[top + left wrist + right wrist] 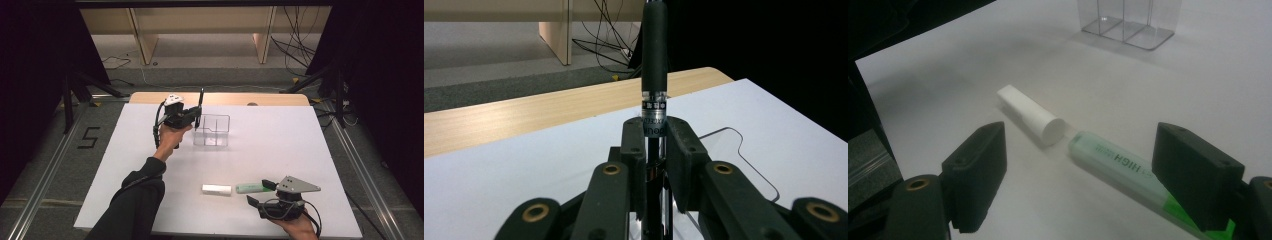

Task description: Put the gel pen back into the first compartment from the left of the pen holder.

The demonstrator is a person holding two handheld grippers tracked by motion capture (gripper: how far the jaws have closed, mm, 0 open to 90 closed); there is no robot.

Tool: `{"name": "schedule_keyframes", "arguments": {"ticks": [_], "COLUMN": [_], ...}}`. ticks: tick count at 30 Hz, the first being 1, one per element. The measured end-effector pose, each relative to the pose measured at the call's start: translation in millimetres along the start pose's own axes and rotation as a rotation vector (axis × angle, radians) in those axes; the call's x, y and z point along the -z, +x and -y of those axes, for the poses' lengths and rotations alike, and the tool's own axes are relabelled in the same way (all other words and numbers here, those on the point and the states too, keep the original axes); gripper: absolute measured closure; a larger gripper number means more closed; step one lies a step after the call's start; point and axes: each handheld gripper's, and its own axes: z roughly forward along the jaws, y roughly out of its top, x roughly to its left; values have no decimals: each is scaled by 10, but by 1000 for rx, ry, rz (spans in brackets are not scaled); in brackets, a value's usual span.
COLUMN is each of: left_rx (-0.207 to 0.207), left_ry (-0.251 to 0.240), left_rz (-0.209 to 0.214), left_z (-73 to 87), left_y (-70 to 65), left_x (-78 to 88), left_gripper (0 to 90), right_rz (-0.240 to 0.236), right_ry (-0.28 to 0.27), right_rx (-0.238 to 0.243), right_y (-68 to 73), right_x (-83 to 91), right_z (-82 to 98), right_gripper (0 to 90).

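Left gripper (655,150) clamps upright black pen (654,65) — tip hidden, right gripper (1098,170) wide open — empty

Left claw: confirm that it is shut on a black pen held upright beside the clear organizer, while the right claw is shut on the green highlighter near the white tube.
Not quite. The right claw is open: in the right gripper view its jaws stand wide apart around the green highlighter, which lies on the table near the white tube. The left claw is indeed shut on the upright black pen beside the clear organizer.
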Motion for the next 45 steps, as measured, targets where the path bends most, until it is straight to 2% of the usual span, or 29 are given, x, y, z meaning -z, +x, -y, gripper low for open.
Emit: {"name": "schedule_keyframes", "arguments": {"ticks": [13,20,23,26,32,36,38,41,42,45], "left_rx": [-2,-9,-10,7,22,18,11,10,4,-13], "left_ry": [24,41,50,97,113,123,142,153,164,169], "left_rz": [-4,10,5,-14,-4,16,43,57,74,79], "left_z": [46,48,31,-19,-48,-35,0,32,67,108], "left_y": [23,10,-4,-30,-77,-116,-153,-180,-210,-253], "left_x": [-7,12,31,79,177,289,366,417,458,496], "left_gripper": [781,764,666,516,354,301,280,258,252,245], "right_rz": [1,1,1,1,6,17,23,26,29,37], "right_ry": [-1,-1,-1,0,-8,-15,-17,-20,-22,-24], "right_rx": [-2,-3,-3,-2,-2,-7,-13,-13,-15,-14], "right_y": [1,1,1,-2,-10,-30,-42,-50,-51,-63], "right_x": [-2,-2,-1,1,10,32,41,52,61,71], "right_z": [0,0,0,0,-4,-5,-3,-3,-3,0], "right_gripper": [229,229,229,229,229,229,229,229,229,229]}}
